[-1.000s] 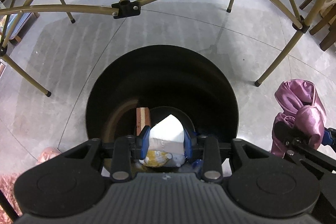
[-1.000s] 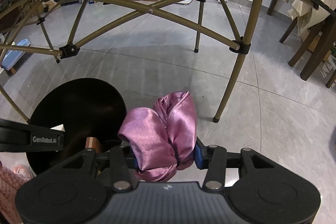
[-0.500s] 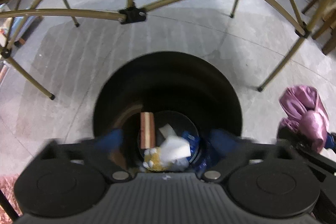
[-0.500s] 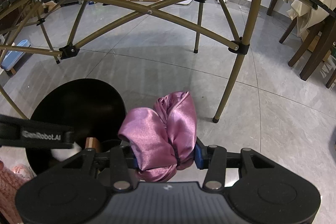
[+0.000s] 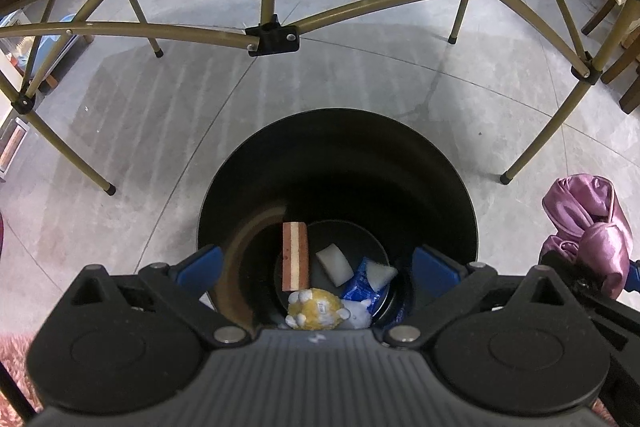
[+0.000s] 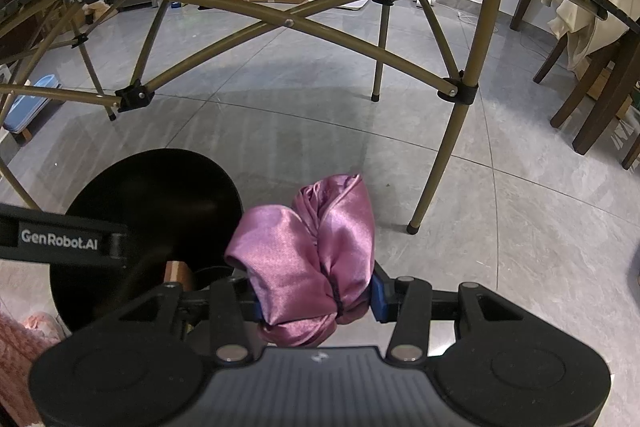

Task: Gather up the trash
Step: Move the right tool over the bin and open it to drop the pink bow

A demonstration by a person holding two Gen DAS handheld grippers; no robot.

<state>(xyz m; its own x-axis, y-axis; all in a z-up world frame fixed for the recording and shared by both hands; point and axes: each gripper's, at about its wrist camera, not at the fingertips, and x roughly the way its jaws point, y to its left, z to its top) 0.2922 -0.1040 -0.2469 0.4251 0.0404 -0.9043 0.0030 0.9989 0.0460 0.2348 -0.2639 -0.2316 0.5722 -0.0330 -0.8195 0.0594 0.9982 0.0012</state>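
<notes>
Left wrist view: your left gripper [image 5: 316,263] hangs spread wide inside the bin's rim [image 5: 460,183]; your right gripper [image 6: 316,297] pinches purple cloth [image 6: 308,255] beside that rim.

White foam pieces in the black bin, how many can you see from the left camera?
2. One white foam piece lies mid-floor of the black bin; another sits just right, on the blue wrapper. The left gripper's body may hide more.

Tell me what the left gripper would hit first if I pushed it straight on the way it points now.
Probably the trash at the bottom of the bin. The open left gripper points down into its mouth, roughly at the white foam piece beside the striped block. Depth is hard to judge.
</notes>
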